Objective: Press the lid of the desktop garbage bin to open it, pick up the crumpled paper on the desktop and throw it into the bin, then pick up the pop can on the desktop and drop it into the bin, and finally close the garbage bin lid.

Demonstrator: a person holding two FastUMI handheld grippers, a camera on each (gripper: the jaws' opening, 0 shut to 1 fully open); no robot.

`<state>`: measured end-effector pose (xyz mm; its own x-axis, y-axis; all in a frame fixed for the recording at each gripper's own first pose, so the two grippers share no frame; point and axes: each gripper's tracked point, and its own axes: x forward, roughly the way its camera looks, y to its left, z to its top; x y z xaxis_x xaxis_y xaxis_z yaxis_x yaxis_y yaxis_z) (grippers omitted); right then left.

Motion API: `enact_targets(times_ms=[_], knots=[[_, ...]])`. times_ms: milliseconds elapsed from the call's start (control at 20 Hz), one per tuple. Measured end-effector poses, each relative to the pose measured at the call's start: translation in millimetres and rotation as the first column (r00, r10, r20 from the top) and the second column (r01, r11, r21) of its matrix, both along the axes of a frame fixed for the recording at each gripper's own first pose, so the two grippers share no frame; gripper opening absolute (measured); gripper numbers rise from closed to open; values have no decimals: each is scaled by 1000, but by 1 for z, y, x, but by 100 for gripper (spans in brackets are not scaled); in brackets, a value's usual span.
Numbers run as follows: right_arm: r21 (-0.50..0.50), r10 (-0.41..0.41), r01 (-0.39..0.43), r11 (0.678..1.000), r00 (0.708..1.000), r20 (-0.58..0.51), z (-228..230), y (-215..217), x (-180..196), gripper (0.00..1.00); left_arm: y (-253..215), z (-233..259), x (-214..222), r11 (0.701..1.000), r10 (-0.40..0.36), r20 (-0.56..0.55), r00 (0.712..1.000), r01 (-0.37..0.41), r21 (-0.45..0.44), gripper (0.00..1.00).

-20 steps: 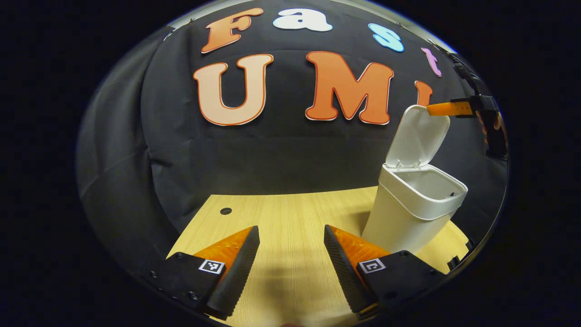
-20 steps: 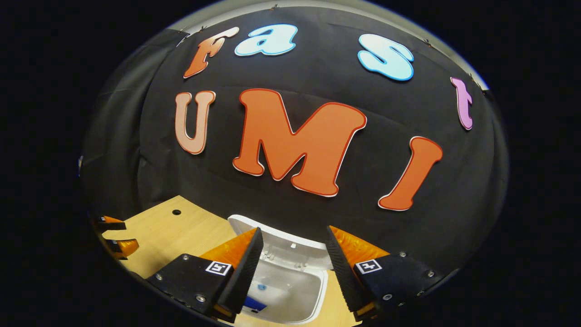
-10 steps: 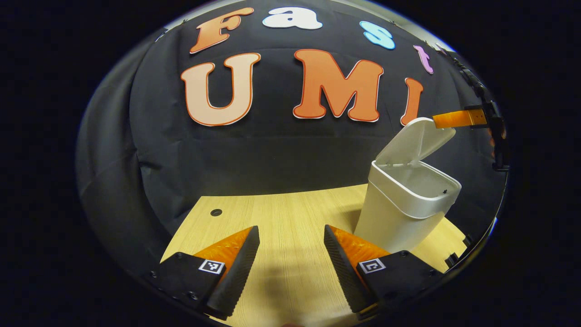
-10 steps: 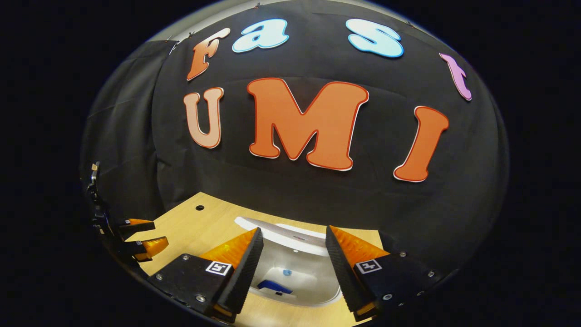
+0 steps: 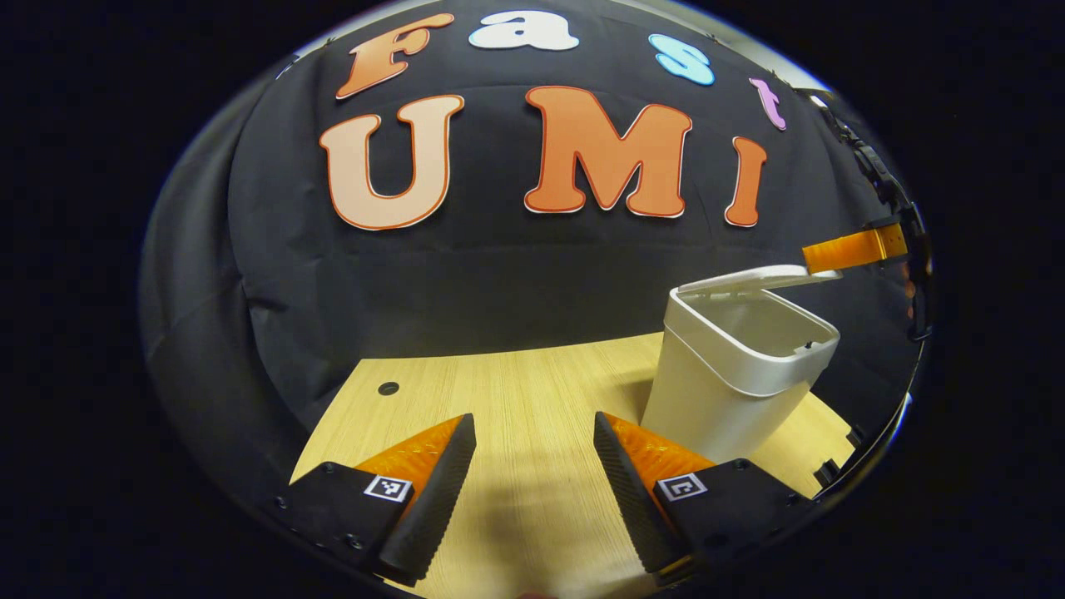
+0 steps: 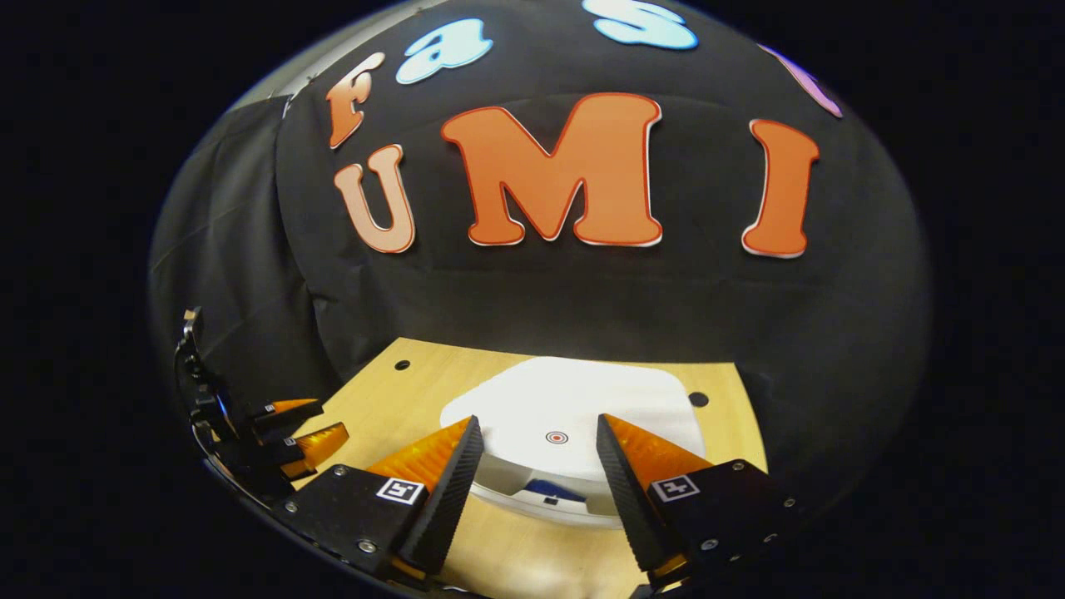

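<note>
In the right gripper view the lid (image 6: 574, 408) covered most of the bin's opening, so only a narrow gap at the near rim was seen. In this gap a small blue thing (image 6: 553, 491) was partly visible; what it was could not be told. The body of the bin (image 6: 532, 509) was hidden under the lid and behind the jaws of the right gripper (image 6: 539, 482). The left gripper (image 6: 304, 424) was cut off by the left edge there.

In the left gripper view the right gripper (image 5: 840, 251) was cut off at the right edge; whether it touched the lid (image 5: 753, 279) was not clear. The inside bottom of the bin (image 5: 732, 391) was hidden by its wall.
</note>
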<state>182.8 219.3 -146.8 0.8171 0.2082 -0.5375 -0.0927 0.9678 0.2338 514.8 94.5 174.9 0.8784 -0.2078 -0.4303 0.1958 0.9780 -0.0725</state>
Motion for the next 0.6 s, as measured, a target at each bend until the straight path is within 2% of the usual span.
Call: enact_targets(times_ms=[150, 250, 300, 350, 600], knots=[[122, -49, 60, 991, 995, -91, -25, 4, 1, 83, 0, -1, -2, 1000, 3, 0, 1000, -3, 6, 92], [101, -66, 78, 992, 991, -119, -41, 0, -1, 82, 3, -4, -5, 1000, 9, -6, 1000, -9, 13, 90], [86, -65, 77, 993, 990, -128, -47, 0, -3, 71, 3, -4, -5, 1000, 11, -9, 1000, -11, 15, 90], [75, -63, 73, 995, 989, -135, -51, 2, -4, 77, 3, -5, -6, 1000, 12, -13, 1000, -12, 16, 90], [29, -62, 68, 997, 986, -155, -51, 5, -5, 76, -3, -8, -8, 999, -3, -23, 1000, 4, 39, 90]])
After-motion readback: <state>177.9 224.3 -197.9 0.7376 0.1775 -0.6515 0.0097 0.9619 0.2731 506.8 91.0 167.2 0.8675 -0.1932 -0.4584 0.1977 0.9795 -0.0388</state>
